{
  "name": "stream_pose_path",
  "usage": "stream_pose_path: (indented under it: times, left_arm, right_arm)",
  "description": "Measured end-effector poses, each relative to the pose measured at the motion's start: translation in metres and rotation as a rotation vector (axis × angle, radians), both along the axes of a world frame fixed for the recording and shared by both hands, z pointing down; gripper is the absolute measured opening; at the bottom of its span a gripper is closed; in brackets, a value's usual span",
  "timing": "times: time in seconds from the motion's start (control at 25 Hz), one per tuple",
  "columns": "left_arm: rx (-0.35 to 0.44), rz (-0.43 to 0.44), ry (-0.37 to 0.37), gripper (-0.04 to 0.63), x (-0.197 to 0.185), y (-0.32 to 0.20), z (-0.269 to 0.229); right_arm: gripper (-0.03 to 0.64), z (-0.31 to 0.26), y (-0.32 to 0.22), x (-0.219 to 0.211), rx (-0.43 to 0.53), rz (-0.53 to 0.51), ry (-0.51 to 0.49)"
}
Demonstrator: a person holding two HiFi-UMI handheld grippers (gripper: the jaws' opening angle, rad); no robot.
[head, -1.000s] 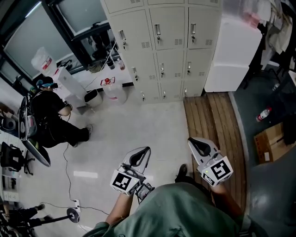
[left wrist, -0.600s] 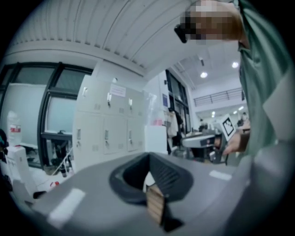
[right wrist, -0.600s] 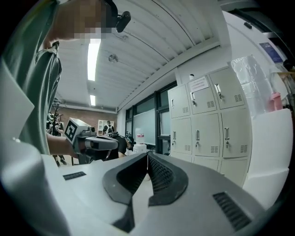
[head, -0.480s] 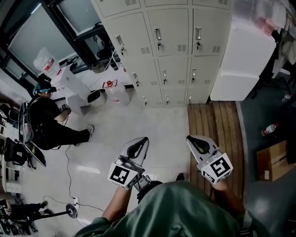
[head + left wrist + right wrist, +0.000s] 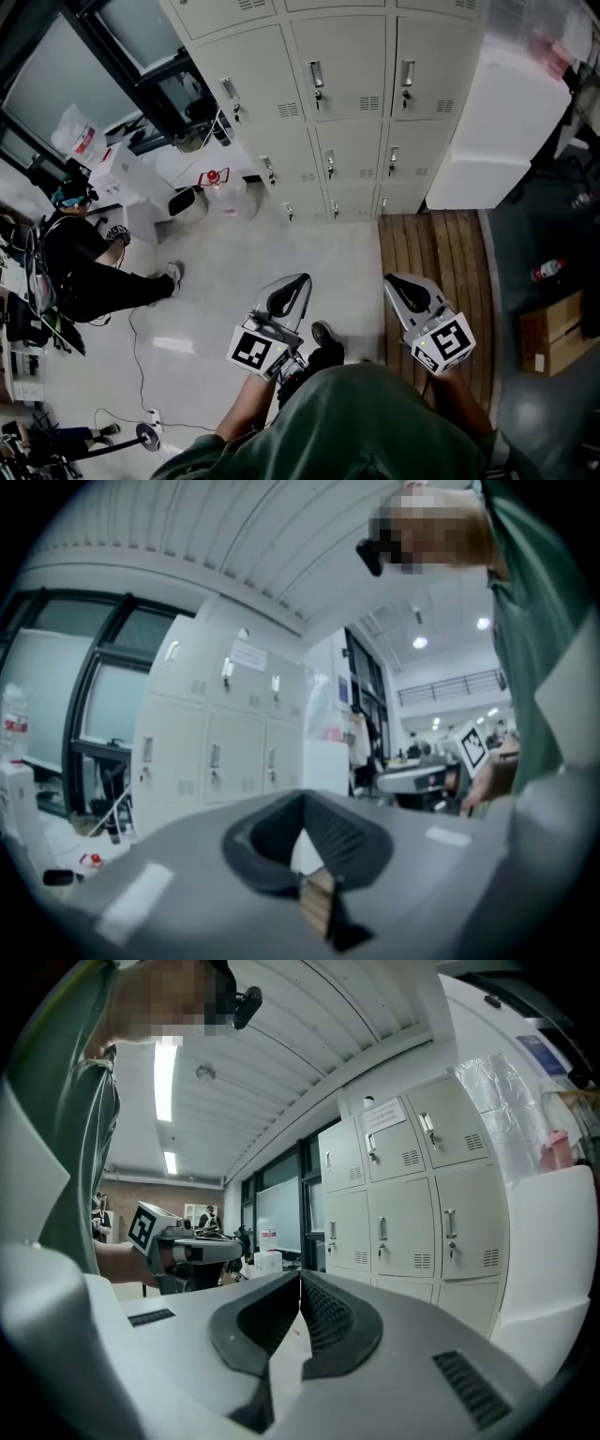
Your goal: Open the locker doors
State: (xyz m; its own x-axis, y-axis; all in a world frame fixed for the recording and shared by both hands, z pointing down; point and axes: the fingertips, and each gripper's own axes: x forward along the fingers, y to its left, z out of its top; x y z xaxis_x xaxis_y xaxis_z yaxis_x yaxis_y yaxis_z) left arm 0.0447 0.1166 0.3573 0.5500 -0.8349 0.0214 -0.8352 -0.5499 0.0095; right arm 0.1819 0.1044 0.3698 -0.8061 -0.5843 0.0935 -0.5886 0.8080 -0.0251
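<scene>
A bank of beige lockers point(image 5: 342, 103) stands ahead, every door closed, each with a small metal handle point(image 5: 316, 73). Both grippers are held low in front of me, well short of the lockers. My left gripper point(image 5: 286, 298) points at them with its jaws together and nothing between. My right gripper point(image 5: 410, 292) is also shut and empty, over the edge of the wooden boards. In the left gripper view the lockers point(image 5: 216, 733) rise beyond the shut left gripper point(image 5: 303, 801). In the right gripper view the lockers point(image 5: 412, 1194) stand to the right of the shut right gripper point(image 5: 300, 1279).
A tall white cabinet point(image 5: 497, 122) stands against the lockers' right side. Wooden boards point(image 5: 431, 253) cover the floor at right. A person point(image 5: 80, 267) sits on the floor at left, near a water jug point(image 5: 223, 192). A cardboard box point(image 5: 553, 319) and a bottle point(image 5: 547, 270) lie at right.
I have moved nearer the lockers, which now show larger and lower in the head view. A shoe has come into view between the grippers. Both grippers stay shut.
</scene>
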Motion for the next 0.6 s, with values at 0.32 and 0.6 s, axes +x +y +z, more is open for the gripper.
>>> stream_pose_path:
  times: [0.32,0.6]
  left_arm:
    - [0.033,0.024,0.005,0.002,-0.069,-0.081,-0.009]
    - [0.058,-0.004,-0.003,0.002,-0.128,-0.134,-0.015]
  right_arm:
    - [0.005,-0.018,-0.081,-0.055,0.042,0.06,0.018]
    - [0.006,-0.028,-0.131,-0.122,0.062,0.024,0.007]
